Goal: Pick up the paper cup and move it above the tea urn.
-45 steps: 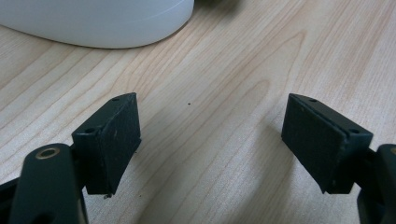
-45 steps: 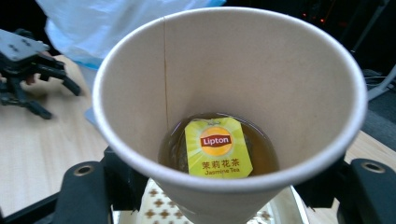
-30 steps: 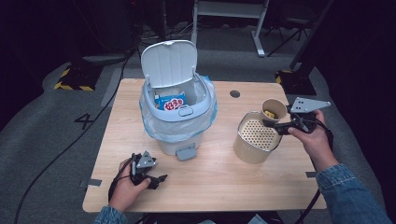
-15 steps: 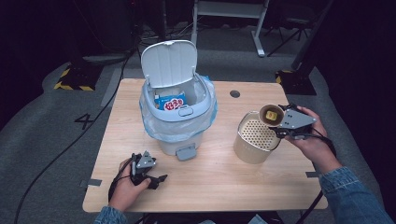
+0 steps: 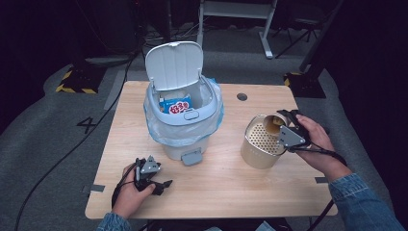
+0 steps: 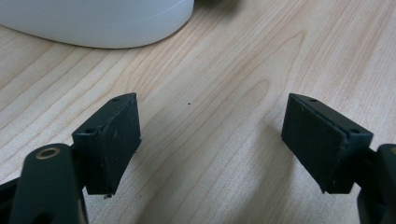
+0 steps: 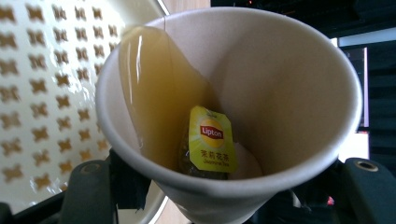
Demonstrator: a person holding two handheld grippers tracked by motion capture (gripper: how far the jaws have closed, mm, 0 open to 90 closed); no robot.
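Your right tool (image 5: 284, 126) pinches a paper cup (image 7: 233, 107), one jaw on each side of its wall. You hold the cup tipped over the gold strainer pot (image 5: 262, 142), right at the pot's rim. The tea (image 7: 154, 93) in the cup runs toward its lip. A tea bag (image 7: 187, 161) with a yellow tag (image 7: 211, 139) sits low in the cup. The strainer pot stands on the bench (image 5: 231, 192), to the right of the white bin (image 5: 185, 120). The bin's lid (image 5: 174, 65) stands up, and a blue and white packet (image 5: 177, 105) lies inside the bin.

Your left tool (image 5: 153, 177) rests low on the bench, in front of the bin and a little to its left. Its jaws are spread wide with bare wood between them. The bin's white base (image 6: 98, 21) shows just past the left tool.
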